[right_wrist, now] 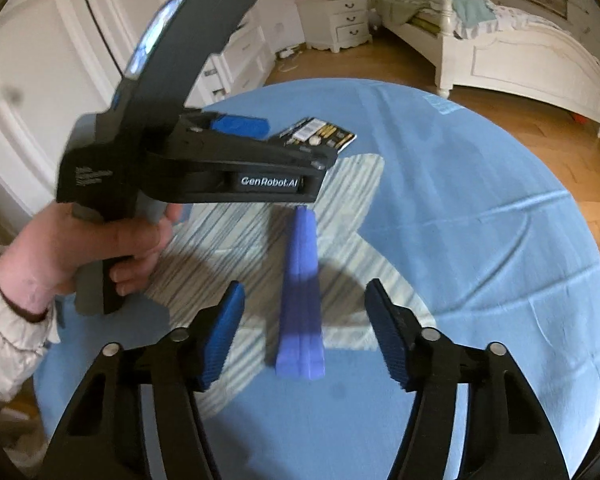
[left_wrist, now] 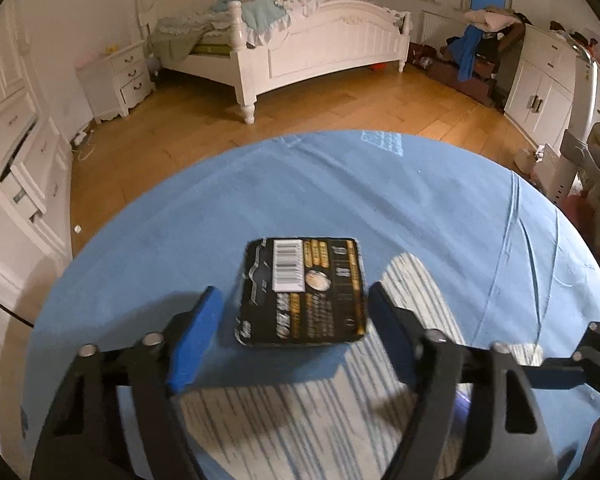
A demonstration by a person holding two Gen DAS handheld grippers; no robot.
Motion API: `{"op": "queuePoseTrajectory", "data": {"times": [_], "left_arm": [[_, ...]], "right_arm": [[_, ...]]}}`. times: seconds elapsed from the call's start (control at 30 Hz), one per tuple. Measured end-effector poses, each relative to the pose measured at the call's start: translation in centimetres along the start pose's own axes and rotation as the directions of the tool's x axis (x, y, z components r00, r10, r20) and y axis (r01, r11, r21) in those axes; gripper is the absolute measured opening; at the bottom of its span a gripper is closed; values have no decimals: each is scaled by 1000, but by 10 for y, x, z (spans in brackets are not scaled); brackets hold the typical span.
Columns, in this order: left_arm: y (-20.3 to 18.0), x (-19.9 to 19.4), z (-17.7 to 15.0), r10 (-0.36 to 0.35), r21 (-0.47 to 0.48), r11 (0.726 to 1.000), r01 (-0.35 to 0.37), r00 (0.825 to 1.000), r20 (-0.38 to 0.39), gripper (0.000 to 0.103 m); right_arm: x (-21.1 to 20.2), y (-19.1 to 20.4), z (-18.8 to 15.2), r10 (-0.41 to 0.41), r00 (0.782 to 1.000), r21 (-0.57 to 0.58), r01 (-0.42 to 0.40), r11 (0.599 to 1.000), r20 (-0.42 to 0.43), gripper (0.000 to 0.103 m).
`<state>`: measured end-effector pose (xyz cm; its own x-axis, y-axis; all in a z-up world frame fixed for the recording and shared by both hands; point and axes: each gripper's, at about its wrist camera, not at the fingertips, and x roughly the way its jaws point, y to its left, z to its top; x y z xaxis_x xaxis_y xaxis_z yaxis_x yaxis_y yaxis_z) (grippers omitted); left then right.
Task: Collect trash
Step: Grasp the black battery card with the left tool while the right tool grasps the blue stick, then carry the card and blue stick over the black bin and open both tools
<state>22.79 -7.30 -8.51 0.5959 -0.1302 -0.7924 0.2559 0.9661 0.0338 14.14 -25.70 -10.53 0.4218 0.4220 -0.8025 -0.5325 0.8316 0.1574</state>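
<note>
A flat black packet [left_wrist: 302, 292] with a barcode and gold print lies on the round table's blue cloth [left_wrist: 440, 200]. My left gripper [left_wrist: 296, 320] is open, its blue pads on either side of the packet's near end, not pressing it. The packet also shows in the right wrist view [right_wrist: 320, 132], just past the left gripper's body [right_wrist: 204, 160]. A purple-blue folded wrapper [right_wrist: 302, 292] lies on the cloth between the pads of my right gripper [right_wrist: 304, 332], which is open and empty.
A striped patch of light falls across the cloth [right_wrist: 340, 208]. Beyond the table are a wooden floor [left_wrist: 300, 108], a white bed [left_wrist: 300, 40], a nightstand [left_wrist: 116, 76], white drawers at left [left_wrist: 16, 152] and cabinets at right [left_wrist: 540, 80].
</note>
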Motion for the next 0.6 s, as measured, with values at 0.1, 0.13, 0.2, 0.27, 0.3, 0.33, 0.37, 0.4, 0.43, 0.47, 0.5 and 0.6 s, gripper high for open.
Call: {"op": "queuePoseTrajectory", "data": {"times": [0.1,0.13,0.2,0.27,0.3,0.33,0.37,0.4,0.43,0.47,0.5,0.6], "left_arm": [[2,-3,-4,-9,-5,1000,9,1000,7,63],[2,-4,-5,-12,-5,1000,12,1000,9,63],[6,-8,-8,-23,-19,1000,24,1000,15,63],[10,-11,-10,-50,-42,998,51,998,25,63],[12,-16,-14,-66,-57,996,68,997,34,63],[13,-19,-13,-70,-64,995,72,997,40,63],[15,-22,-14,-73,-67,995,76,996,46,63],[13,-29,-15,-85,-72,993,89,995,56,63],[10,-36,-15,-101,-76,992,106,993,67,63],[9,-40,-14,-112,-75,990,118,991,76,63],[2,-48,-12,-129,-68,989,135,988,88,63],[-25,-69,-3,-178,-24,983,183,976,123,63]], "right_arm": [[4,2,2,-64,998,-30,64,997,8,34],[7,1,2,-74,997,-31,74,997,10,29],[6,-4,1,-75,997,-19,75,997,14,18],[0,-14,-4,-47,999,24,46,999,24,15],[-5,-19,-6,-38,999,43,36,998,34,15],[-12,-25,-10,-16,998,71,12,997,54,15],[-21,-33,-14,8,997,102,-16,995,82,15],[-29,-38,-18,21,994,124,-34,992,106,15],[-42,-47,-23,37,988,160,-61,985,148,15],[-53,-55,-28,47,982,186,-81,979,181,15],[-68,-66,-35,51,972,226,-104,969,229,15],[-103,-94,-54,20,948,299,-121,947,318,15]]}}
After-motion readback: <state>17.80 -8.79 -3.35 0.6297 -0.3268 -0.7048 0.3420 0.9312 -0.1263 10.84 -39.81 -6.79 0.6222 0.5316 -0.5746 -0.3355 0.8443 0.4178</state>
